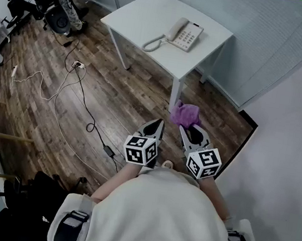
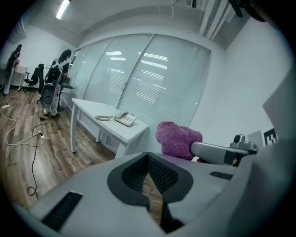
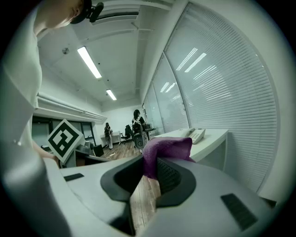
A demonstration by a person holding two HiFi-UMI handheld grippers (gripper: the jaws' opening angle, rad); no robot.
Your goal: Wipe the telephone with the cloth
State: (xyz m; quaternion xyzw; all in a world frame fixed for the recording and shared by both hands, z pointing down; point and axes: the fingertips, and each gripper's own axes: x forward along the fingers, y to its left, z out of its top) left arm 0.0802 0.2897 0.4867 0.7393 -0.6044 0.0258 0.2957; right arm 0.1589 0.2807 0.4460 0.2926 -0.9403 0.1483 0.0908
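Cloth [image 1: 185,114] in right tool [image 1: 188,129], telephone [image 1: 185,36] well ahead

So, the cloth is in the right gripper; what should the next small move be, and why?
Probably step toward the white table and carry the right gripper forward to the telephone. That gripper is shut on the purple cloth, but the telephone lies well ahead of both grippers, untouched; the left gripper is shut and empty.
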